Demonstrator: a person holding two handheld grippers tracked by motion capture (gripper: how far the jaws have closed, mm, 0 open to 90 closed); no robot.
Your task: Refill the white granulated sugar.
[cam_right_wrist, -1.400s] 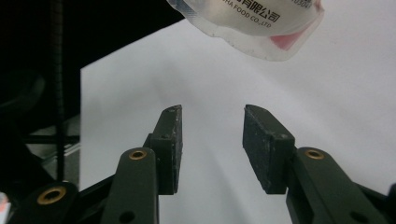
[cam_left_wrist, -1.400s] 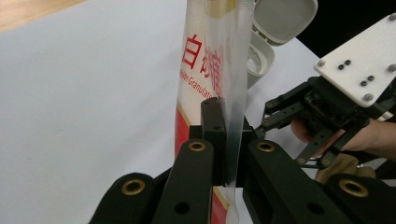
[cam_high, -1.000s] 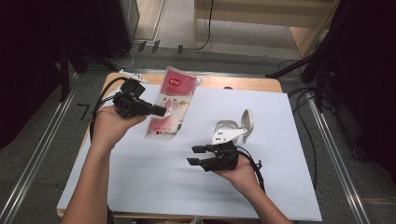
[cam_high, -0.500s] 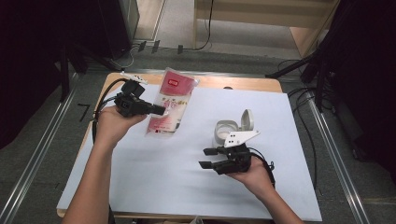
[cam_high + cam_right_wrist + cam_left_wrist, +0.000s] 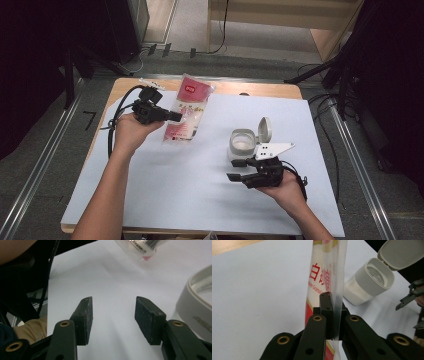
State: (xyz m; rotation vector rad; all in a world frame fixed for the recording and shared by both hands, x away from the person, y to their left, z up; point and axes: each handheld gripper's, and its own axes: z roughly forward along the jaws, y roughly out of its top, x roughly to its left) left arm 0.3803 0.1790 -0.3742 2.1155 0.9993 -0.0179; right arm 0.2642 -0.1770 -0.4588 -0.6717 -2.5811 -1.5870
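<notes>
A clear plastic bag (image 5: 186, 107) of white granules with red print hangs upright from my left gripper (image 5: 172, 116), whose jaws are shut on its side seam. In the left gripper view the black pads (image 5: 327, 312) pinch the bag (image 5: 325, 275) edge. A white jar (image 5: 243, 143) with its flip lid up stands on the white sheet, right of centre; it also appears as the jar (image 5: 368, 281) beyond the bag. My right gripper (image 5: 238, 169) sits low in front of the jar, open, with nothing between its pads (image 5: 86, 318). The jar rim (image 5: 200, 302) lies just to its right.
A white sheet (image 5: 165, 190) covers most of the wooden table (image 5: 125, 85). Black cables trail from both grippers, and more run on the floor behind the table. Metal rails flank the table at both sides.
My right hand has slid right and toward the table's near edge, uncovering the jar. My left hand has sunk a little with the bag still held.
</notes>
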